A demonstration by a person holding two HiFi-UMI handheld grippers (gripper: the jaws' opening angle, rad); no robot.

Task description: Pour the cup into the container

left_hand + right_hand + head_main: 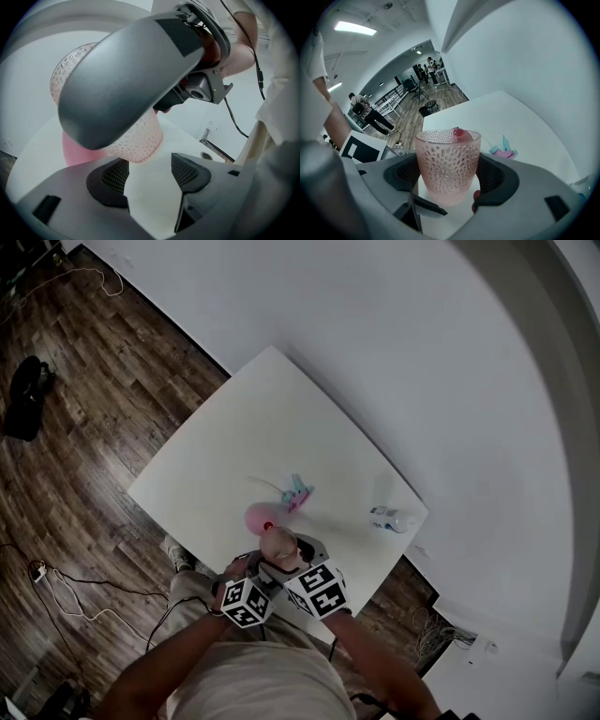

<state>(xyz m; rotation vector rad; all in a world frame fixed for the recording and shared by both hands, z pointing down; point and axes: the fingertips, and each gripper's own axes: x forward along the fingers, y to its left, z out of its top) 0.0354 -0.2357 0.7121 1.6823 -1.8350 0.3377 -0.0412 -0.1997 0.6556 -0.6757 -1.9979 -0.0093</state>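
Right gripper view: right hand-held gripper (450, 180) clamps the pink cup (448, 159), red piece (459, 132) at rim. Left hand-held gripper (150, 176) open, empty. Cup just beside pink container (258, 517) on counter (281, 418). Tip slowly, mouth over container.

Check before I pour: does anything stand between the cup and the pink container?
Nothing visible does. The cup, clamped in the right gripper, is close beside the pink container. The teal-and-pink item and small white object lie farther off.
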